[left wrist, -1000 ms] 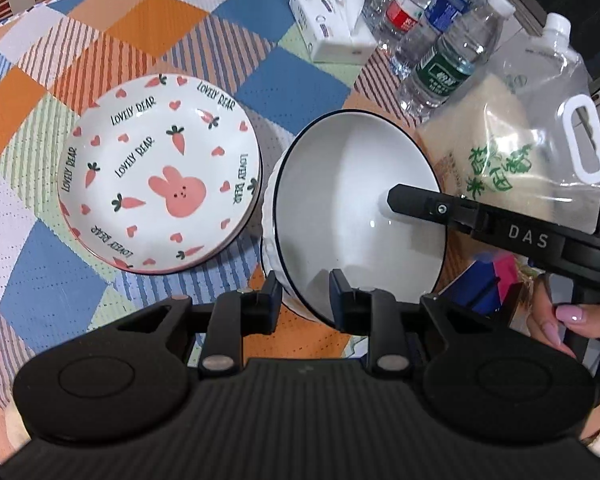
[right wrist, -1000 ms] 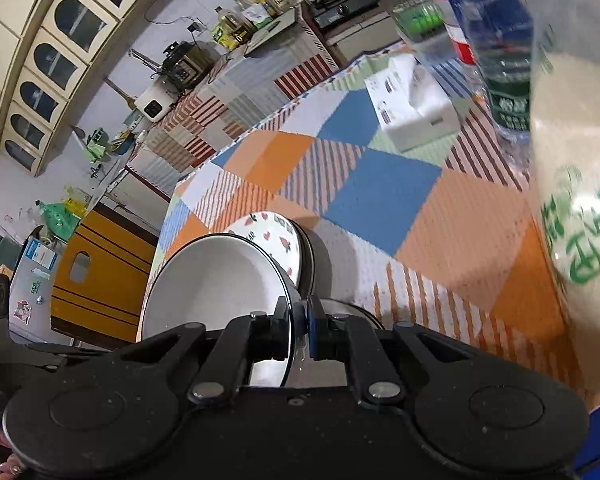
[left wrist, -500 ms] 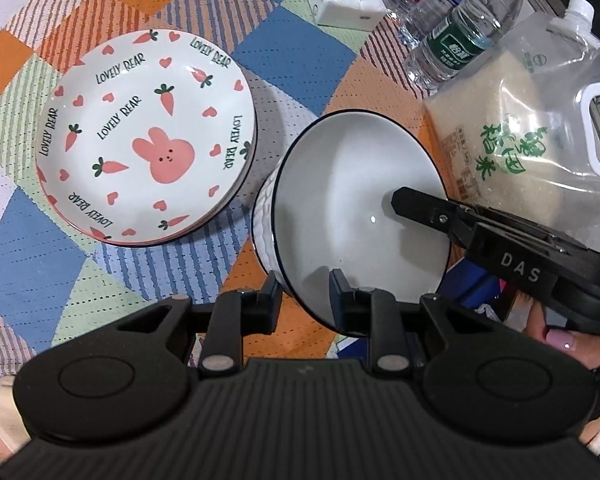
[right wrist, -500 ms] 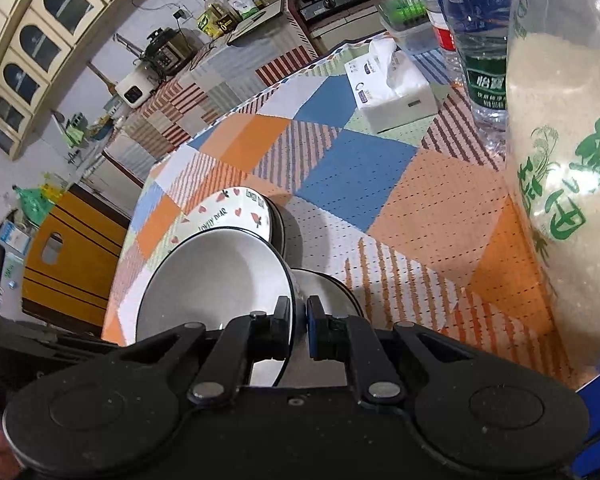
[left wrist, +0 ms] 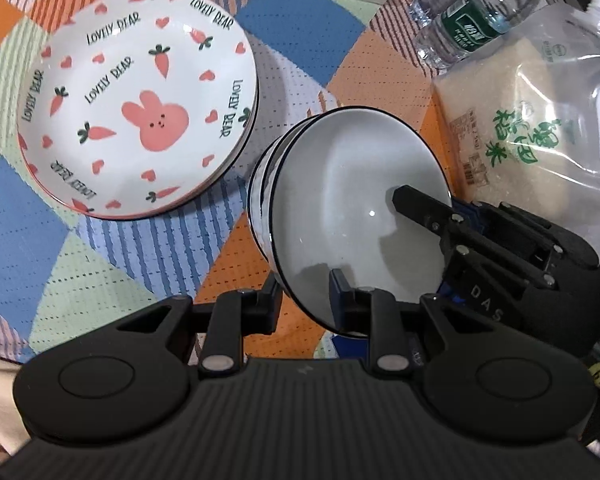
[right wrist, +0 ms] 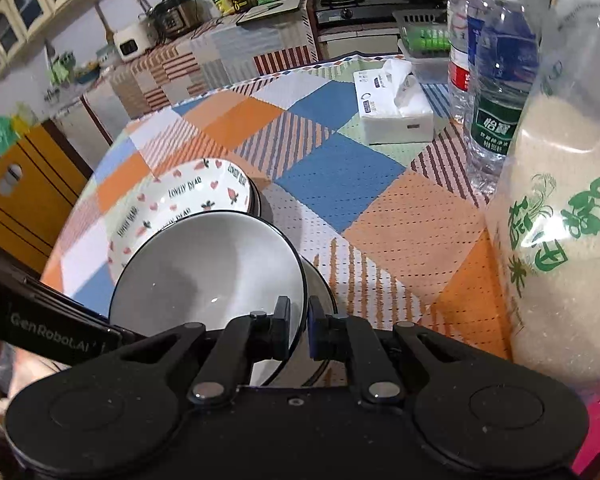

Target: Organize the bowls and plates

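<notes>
A: Left gripper (left wrist: 302,300) first: clamped across the near rim of the white bowl (left wrist: 356,216), one finger outside the wall, one inside. Bowl tilted, mouth turned toward the camera, nested partly into a second bowl (left wrist: 260,196) just behind it. Ahead and to the left, well clear of the fingers: stacked carrot-and-rabbit plates (left wrist: 136,100) flat on the patchwork cloth (left wrist: 112,272).

B: Right gripper (right wrist: 299,330)?

A: Pinched tight on the same bowl (right wrist: 208,276), opposite rim, thin wall between the pads. Ahead and right of it: rice bag (right wrist: 556,240), water bottles (right wrist: 500,80), tissue box (right wrist: 396,108). All apart from the bowl.

B: Step in hand?

A: Judged as seating the held bowl into the lower one, bowls stacked beside the plates. Not yet level; rim not down all round.

B: Next move?

A: Likely tilt back to level and lower until the rims sit parallel, both hands together, then release both grips. Risk: letting go on one side early, bowl tipping or knocking the lower rim.
</notes>
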`<state>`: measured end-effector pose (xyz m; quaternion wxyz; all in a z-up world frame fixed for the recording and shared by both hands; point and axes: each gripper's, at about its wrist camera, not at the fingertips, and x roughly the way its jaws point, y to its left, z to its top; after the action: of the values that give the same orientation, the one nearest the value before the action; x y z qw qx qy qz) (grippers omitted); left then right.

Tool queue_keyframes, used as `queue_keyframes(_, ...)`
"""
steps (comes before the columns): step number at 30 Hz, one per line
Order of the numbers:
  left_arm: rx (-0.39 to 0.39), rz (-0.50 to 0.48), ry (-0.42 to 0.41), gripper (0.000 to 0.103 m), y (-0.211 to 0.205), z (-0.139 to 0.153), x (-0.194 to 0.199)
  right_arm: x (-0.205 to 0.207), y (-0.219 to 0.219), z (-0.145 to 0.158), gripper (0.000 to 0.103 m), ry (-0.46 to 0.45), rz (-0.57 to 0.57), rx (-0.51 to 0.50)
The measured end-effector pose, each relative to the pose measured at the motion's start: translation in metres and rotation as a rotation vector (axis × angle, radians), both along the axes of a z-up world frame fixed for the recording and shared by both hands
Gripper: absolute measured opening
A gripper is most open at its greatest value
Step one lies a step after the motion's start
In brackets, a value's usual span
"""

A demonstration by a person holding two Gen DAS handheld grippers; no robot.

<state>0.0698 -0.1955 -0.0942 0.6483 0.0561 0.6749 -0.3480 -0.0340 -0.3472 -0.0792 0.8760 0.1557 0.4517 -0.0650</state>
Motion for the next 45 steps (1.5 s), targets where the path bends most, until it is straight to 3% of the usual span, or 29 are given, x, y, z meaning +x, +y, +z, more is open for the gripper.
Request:
queue_keyframes(8,0.014,-0.002,-0.001,0.024,-0.001,-0.009,0.000,0.000,0.011,-0.007,0.015,0.027,0.031,-0.113)
queue_keyframes(16,0.001,-0.014,-0.072,0.026,0.001,-0.004,-0.001,-0.007,0.019,-0.014,0.021,0.034,0.077,-0.197)
queue_keyframes(22,-0.038,0.000,-0.126,0.025,0.013,0.007,-0.001,-0.019,0.011,-0.005,0.027,-0.025,0.108,-0.146)
queue_keyframes(30,-0.105,0.050,-0.183,0.028,0.026,0.018,0.002,-0.044,0.010,0.013,0.034,-0.122,0.192,-0.154)
queue_keyframes(33,-0.121,0.051,-0.198,0.032,0.028,0.017,0.001,-0.051,0.010,0.014,0.043,-0.132,0.212,-0.161)
queue_keyframes(37,-0.160,0.002,-0.293,0.038,0.030,0.010,-0.005,-0.064,0.008,0.012,0.049,-0.170,0.216,-0.161)
queue_keyframes(41,-0.186,-0.046,-0.256,0.041,0.034,-0.003,-0.011,-0.072,0.006,0.007,0.051,-0.205,0.217,-0.122)
queue_keyframes(45,-0.232,-0.005,-0.207,0.042,0.042,-0.006,-0.006,-0.077,0.012,0.002,0.062,-0.220,0.244,-0.121)
